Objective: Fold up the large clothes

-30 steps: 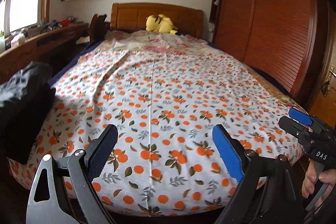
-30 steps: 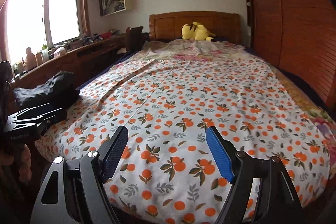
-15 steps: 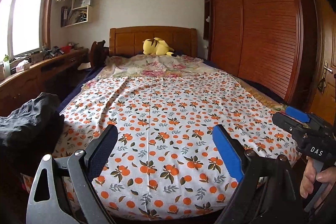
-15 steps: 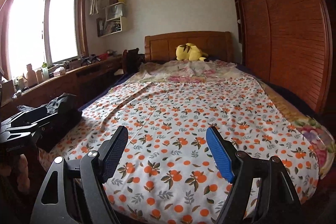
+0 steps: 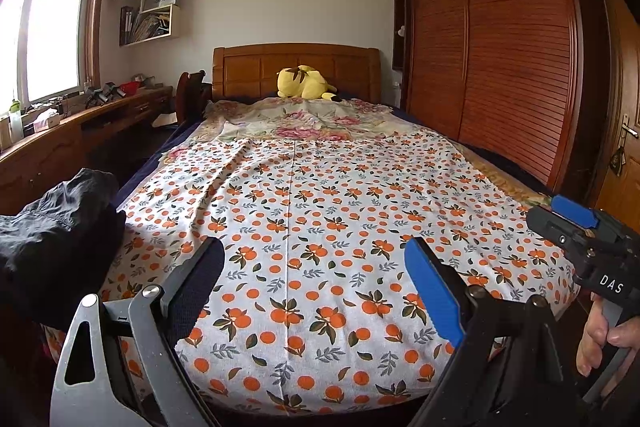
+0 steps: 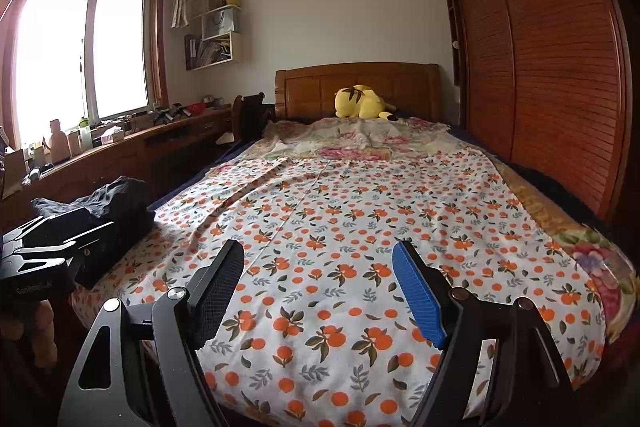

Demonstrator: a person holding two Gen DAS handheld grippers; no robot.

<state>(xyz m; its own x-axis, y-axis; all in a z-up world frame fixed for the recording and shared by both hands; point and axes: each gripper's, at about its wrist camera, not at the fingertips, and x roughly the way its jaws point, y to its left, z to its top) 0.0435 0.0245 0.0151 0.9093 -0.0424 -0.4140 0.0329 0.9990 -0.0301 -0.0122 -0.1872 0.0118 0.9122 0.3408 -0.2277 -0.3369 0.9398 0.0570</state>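
While I stand at the foot of the bed (image 5: 516,187), both tools are held level over the orange-print sheet (image 5: 320,211), which lies spread flat, presumably as a folding surface. My left gripper (image 5: 316,279) is released, jaws wide, holding nothing. My right gripper (image 6: 320,279) is likewise released and empty. The clothing to be folded, a dark crumpled garment (image 5: 60,223), sits in a heap at the bed's left edge, near my left tool, untouched. I judge folding not yet begun; the garment first needs carrying onto the sheet.
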